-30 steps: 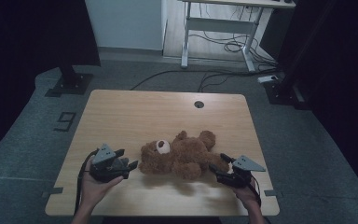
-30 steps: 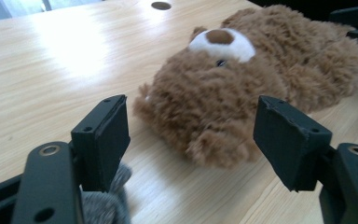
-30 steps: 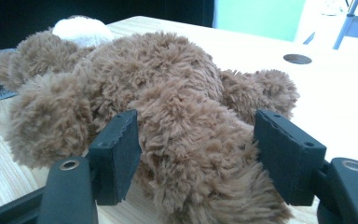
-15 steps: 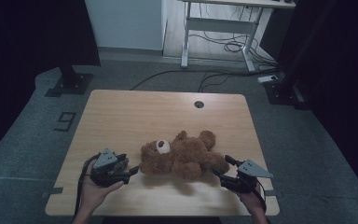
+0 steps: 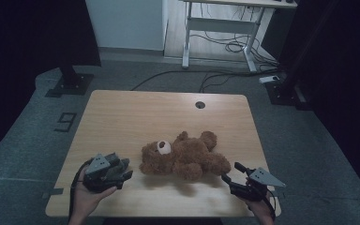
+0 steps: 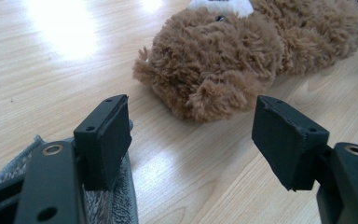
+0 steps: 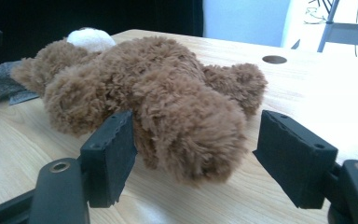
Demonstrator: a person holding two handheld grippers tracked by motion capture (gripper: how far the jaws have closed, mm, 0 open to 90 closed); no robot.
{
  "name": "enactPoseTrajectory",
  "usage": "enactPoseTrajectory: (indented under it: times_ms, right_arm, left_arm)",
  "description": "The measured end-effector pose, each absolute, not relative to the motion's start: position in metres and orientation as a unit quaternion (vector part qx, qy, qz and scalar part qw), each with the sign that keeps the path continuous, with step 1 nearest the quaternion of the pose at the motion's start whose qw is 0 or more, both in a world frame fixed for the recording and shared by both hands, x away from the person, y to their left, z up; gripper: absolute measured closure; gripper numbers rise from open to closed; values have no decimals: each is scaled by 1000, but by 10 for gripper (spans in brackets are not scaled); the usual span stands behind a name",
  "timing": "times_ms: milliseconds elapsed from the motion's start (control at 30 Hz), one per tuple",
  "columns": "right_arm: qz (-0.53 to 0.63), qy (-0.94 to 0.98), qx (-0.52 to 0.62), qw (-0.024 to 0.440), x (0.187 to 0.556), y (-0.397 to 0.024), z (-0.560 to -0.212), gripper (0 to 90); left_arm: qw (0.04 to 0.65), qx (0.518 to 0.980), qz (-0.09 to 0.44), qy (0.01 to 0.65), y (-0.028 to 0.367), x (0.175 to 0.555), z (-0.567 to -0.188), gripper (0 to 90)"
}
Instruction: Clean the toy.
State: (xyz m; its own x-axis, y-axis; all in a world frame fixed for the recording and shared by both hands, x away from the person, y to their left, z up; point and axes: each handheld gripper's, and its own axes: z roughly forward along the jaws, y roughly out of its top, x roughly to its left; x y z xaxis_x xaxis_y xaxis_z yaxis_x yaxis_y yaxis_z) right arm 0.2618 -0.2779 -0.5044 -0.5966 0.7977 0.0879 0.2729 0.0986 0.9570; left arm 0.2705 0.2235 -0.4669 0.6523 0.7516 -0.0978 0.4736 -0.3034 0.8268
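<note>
Fingers of our left gripper (image 5: 122, 168) stand wide apart and hold nothing; in the left gripper view its pads (image 6: 105, 135) frame bare wood, with the teddy bear (image 6: 223, 74) lying just beyond them and a scrap of grey fleecy cloth (image 6: 116, 196) under the left-hand pad, what it belongs to we cannot tell. That gripper sits near the front-left corner of the wooden table (image 5: 136, 112), close to the bear's head but apart from it; the bear lies on its back near the front edge, a little right of the middle, head toward the left gripper and legs toward the right one, white muzzle up. Our right gripper (image 5: 232, 176), near the front-right corner, is also spread wide with nothing between its pads; in the right gripper view the pads (image 7: 114, 154) bracket a plush paw or foot (image 7: 200, 140), near it yet not closed on it, and whether they brush the fur we cannot tell. We judge this to be the approach before a two-sided grasp; next we would ease each gripper inward and close on a firm bunch of plush, head on the left, limb on the right, since a shallow pinch of fur could slip. No container stands on the table; nothing here holds anything else.
</note>
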Motion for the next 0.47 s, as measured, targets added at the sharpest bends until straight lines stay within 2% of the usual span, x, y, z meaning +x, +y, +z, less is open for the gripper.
enactPoseTrajectory:
  times_ms: [467]
  right_arm:
    - [550,707,378,235,264,-279,-508,268]
  left_arm:
    - [452,787,156,390,227,271,-467,282]
